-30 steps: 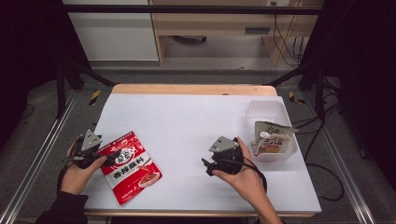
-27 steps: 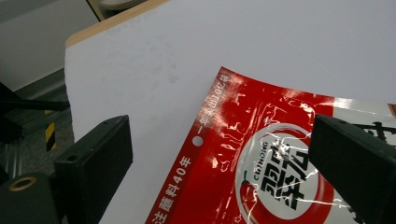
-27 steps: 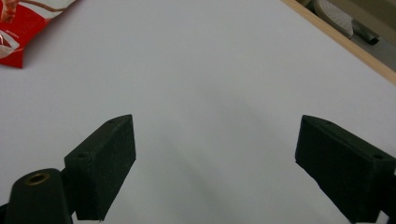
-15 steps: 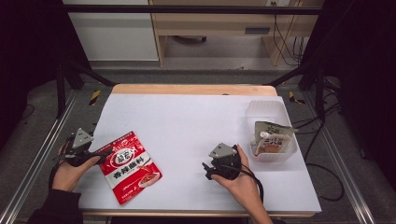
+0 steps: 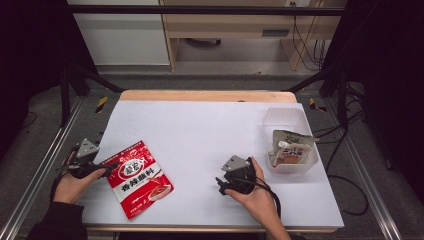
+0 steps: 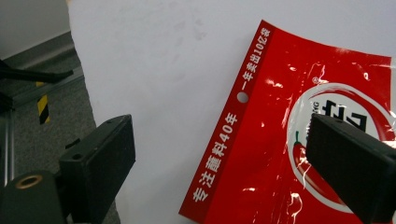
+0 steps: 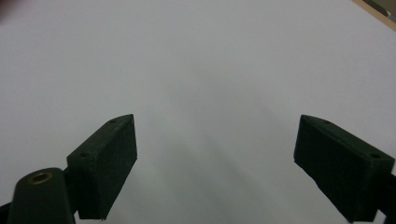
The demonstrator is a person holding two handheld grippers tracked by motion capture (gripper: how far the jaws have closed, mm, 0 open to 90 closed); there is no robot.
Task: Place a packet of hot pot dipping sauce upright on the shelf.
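Near the table's front-left corner, the left gripper has its jaws spread wide and grips nothing; one jaw hangs above the red seasoning packet (a flat pouch with white lettering), the other above bare white tabletop. Near the front edge, right of centre, the right gripper also gapes wide over bare surface. Farther back at the right edge, a clear tub holds a grey spouted pouch.
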